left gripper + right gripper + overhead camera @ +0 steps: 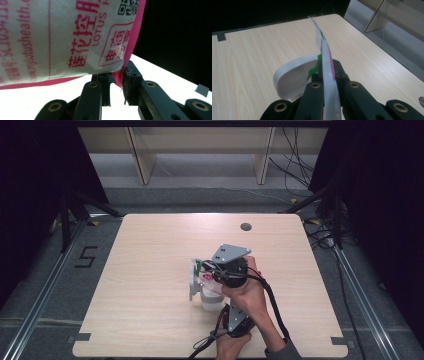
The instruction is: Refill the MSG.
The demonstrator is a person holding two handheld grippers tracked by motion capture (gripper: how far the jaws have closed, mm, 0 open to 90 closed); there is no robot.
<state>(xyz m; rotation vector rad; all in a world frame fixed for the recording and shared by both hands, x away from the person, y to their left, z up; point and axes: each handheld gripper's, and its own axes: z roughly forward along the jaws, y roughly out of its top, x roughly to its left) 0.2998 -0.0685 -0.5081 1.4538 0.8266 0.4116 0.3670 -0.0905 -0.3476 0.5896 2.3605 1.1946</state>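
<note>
Right claw (327, 75) and left claw (117, 85) both pinching the printed packet (62, 37).

The right gripper (212, 270) is held forward, jaws clamped together; the left gripper (226, 312) is held nearer, jaws pinched.

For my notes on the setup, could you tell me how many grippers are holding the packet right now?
2. The left gripper pinches the packet's pink bottom corner; the right gripper clamps its thin edge, beside a white lid.
</note>
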